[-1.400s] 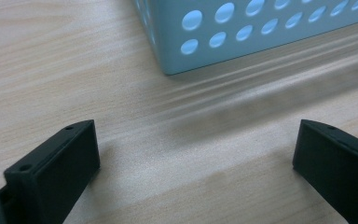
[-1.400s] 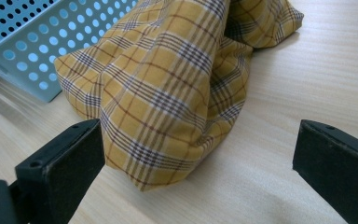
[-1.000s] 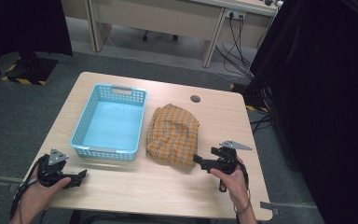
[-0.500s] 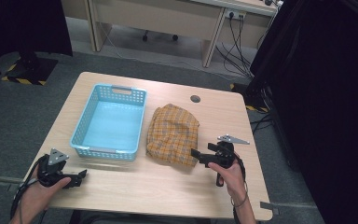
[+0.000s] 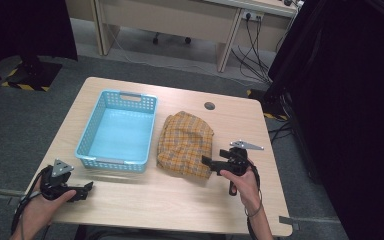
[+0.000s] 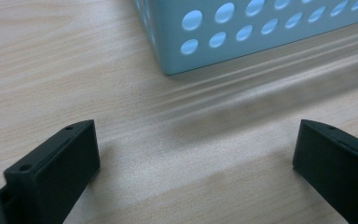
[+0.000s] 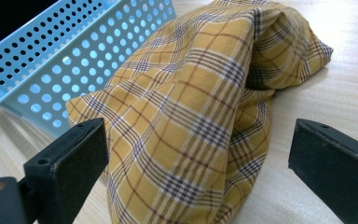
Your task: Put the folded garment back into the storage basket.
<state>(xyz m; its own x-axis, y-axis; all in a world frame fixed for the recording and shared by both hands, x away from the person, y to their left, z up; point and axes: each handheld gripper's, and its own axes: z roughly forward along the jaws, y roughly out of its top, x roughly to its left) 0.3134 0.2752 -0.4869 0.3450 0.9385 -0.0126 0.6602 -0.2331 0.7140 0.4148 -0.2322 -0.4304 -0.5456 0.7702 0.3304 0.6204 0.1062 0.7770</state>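
Grey carpet surrounds our pale wooden worktop (image 5: 145,200), with a desk and trailing cables beyond it. On the worktop lies one yellow checked cloth (image 5: 185,145), bunched into a loose heap just right of one blue perforated basket (image 5: 116,131), touching or nearly touching its wall. A single small dark round spot (image 5: 209,106) sits near the far edge.

We hold the right gripper (image 5: 207,162) at the cloth's near right corner, jaws spread wide; in the right gripper view the heap rises between them, the basket behind it to the left. The left gripper (image 5: 86,187) rests low on the worktop near the basket's near left corner, jaws also wide apart with nothing between them.

We judge the step in hand to be taking hold of the cloth with the right gripper. To do it well, we should push the jaws forward over a thick fold rather than a thin edge, close low enough to catch several layers, and lift clear of the basket rim before moving across.

Count: two grippers, one cloth, one basket, one worktop.
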